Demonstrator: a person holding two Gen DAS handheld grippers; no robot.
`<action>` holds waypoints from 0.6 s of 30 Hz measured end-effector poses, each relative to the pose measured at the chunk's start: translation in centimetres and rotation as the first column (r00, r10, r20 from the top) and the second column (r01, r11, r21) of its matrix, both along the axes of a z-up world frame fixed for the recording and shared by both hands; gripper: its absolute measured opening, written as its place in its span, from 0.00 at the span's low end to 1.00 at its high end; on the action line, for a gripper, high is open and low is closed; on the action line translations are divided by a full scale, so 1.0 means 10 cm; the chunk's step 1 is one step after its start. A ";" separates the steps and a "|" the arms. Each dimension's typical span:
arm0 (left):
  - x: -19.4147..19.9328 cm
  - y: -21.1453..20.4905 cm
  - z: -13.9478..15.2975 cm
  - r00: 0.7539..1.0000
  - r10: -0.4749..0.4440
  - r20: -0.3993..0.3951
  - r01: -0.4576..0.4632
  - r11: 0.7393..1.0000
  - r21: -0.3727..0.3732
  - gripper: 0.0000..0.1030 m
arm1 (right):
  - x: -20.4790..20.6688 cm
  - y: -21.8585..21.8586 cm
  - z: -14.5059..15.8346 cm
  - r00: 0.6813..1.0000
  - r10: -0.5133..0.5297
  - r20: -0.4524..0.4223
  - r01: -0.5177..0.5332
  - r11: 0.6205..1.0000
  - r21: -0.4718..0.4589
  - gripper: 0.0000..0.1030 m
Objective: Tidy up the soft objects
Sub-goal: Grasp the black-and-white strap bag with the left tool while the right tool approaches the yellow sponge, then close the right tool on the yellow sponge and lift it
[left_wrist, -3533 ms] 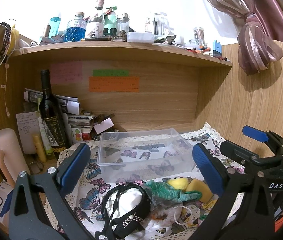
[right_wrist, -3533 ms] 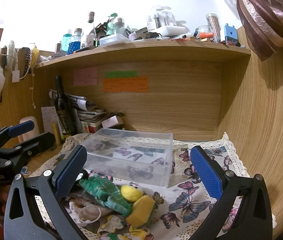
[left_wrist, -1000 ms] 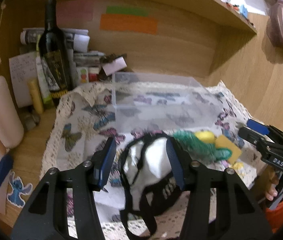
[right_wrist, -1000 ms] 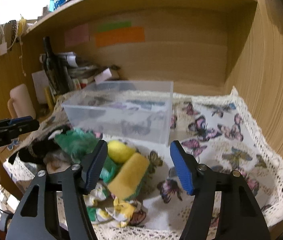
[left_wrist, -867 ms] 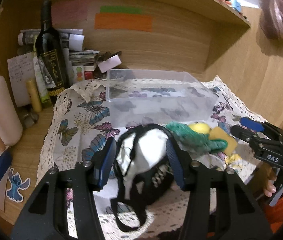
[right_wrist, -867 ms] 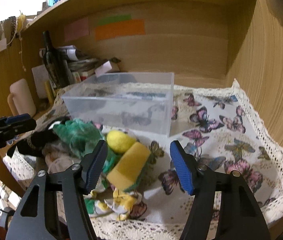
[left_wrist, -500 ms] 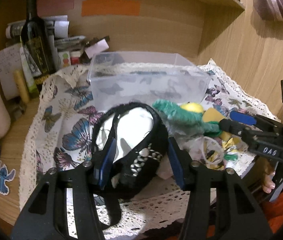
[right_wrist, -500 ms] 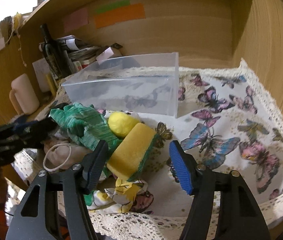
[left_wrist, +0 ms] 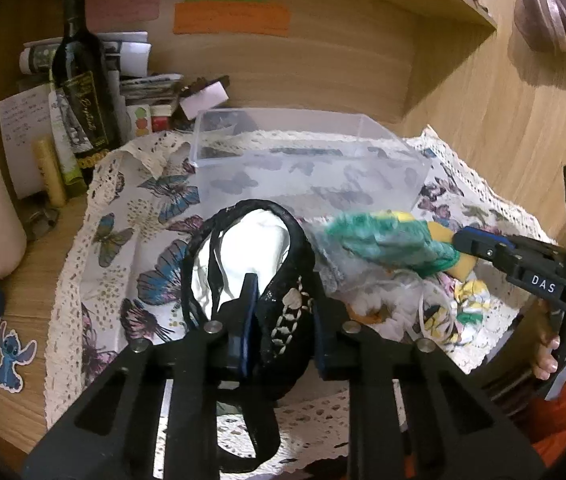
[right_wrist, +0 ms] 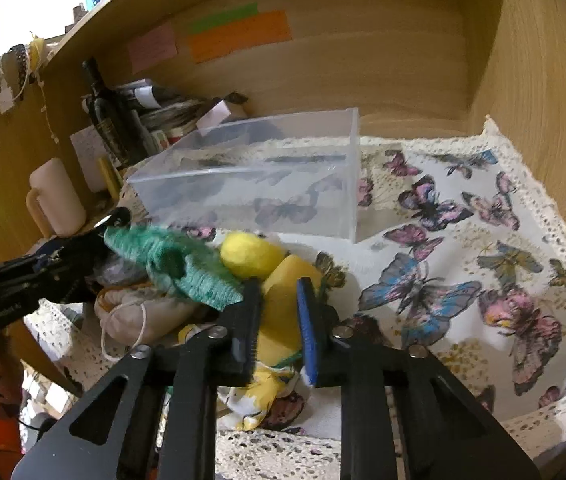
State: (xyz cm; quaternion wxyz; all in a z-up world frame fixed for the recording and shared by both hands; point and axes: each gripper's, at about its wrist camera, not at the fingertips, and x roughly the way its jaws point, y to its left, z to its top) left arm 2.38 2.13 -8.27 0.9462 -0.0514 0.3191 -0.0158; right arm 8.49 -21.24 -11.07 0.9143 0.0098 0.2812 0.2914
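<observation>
Here, each line is labelling one part of the scene.
Left gripper [left_wrist: 281, 320]: its two fingers are clamping the beaded side of a black mesh pouch [left_wrist: 283, 264] that is lying on the butterfly cloth [left_wrist: 123, 240], near side of the pile.
Right gripper [right_wrist: 279, 320]: its two blue-padded fingers are squeezing one yellow sponge [right_wrist: 283, 300], which is resting at the right edge of the pile.
Writing on tools: "DAS" is showing in white on the right gripper's body in the left wrist view; the lettering on the left gripper's body in the right wrist view is too blurred to read.
Clear bin [right_wrist: 251, 184]: one, standing on the cloth just behind the pile, with only the cloth pattern showing through its walls.
Other soft things: one green knitted glove [right_wrist: 179, 264] is lying across the pile; one yellow ball [right_wrist: 249, 256] is sitting between glove and sponge; one beige drawstring pouch [right_wrist: 143, 316] is lying below the glove.
Wine bottle [left_wrist: 83, 80]: one, dark, standing left of the bin; its gold script label is not legible.
Sticky notes [left_wrist: 231, 18]: three on the back panel, pink, green and orange; their writing is too faint to read.
Sticker [left_wrist: 13, 354]: one blue cartoon figure on the desk at the left.
</observation>
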 end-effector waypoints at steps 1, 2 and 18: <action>-0.01 0.01 0.03 1.000 0.005 0.008 -0.005 1.000 0.001 0.21 | 0.00 -0.01 0.01 1.000 -0.007 0.006 0.007 1.000 -0.001 0.13; -0.02 0.03 0.06 1.000 0.012 0.019 -0.012 1.000 0.002 0.20 | 0.00 -0.02 0.03 1.000 -0.018 0.016 0.018 1.000 -0.004 0.12; 0.10 0.11 0.52 0.988 0.032 0.152 -0.037 0.999 0.031 0.20 | 0.27 -0.03 -0.18 0.995 -0.036 -0.090 0.030 0.997 -0.069 0.45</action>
